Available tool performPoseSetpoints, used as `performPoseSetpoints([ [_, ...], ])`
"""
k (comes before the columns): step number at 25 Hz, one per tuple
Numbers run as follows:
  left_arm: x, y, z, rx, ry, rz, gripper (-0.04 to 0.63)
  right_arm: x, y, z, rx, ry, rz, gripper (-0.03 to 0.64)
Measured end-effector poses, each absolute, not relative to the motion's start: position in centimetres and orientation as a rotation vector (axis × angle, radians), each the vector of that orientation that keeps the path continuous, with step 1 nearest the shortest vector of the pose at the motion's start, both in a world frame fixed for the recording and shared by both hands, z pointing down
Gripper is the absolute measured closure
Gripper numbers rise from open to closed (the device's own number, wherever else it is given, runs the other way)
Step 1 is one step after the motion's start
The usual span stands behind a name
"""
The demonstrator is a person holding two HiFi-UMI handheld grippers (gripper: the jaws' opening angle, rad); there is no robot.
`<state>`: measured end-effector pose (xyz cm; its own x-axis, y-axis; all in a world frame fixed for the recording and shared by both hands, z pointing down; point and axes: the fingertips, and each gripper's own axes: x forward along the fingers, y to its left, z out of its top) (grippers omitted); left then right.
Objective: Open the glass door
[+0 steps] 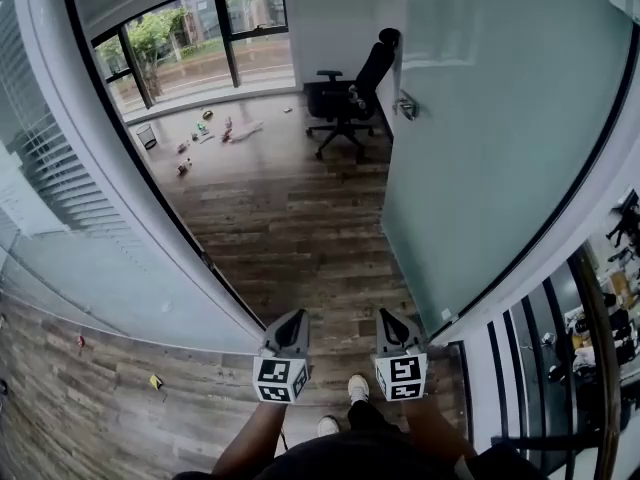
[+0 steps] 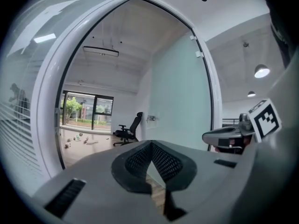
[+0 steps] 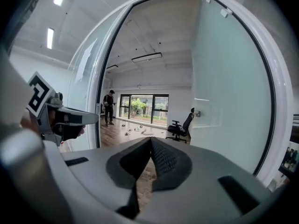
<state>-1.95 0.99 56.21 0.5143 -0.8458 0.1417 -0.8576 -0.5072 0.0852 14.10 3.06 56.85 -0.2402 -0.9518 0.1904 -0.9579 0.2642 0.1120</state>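
The frosted glass door (image 1: 500, 148) stands swung inward on the right of the doorway, its metal handle (image 1: 407, 105) on the far edge. It also fills the right of the left gripper view as the door (image 2: 180, 101) and of the right gripper view as the door (image 3: 224, 101). My left gripper (image 1: 292, 315) and right gripper (image 1: 388, 313) are side by side at the threshold, pointing into the room. Both are shut and hold nothing. Neither touches the door. The left gripper's jaws (image 2: 150, 143) and the right gripper's jaws (image 3: 151, 139) meet at their tips.
A black office chair (image 1: 350, 93) stands past the door, in front of windows (image 1: 190, 38). Several small objects (image 1: 205, 133) lie on the wooden floor. A white door frame (image 1: 150, 198) and a glass wall with blinds (image 1: 60, 188) are on the left. A person (image 3: 109, 107) stands far inside.
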Motion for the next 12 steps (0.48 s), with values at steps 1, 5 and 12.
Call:
performPoseSetpoints([
  [1, -2.2, 1.9, 56.5, 2.603, -1.477, 0.117, 0.594, 13.9, 4.1, 57.1, 1.781, -2.311, 0.037, 0.601],
  [5, -3.4, 4.6, 54.5, 2.602, -1.463, 0.108, 0.594, 12.5, 7.0, 55.1, 1.779, -2.288, 0.030, 0.601],
  [12, -3.4, 8.6, 53.1, 2.602, -1.462, 0.103, 0.594, 12.4, 10.7, 54.1, 1.773, -2.285, 0.071, 0.602],
])
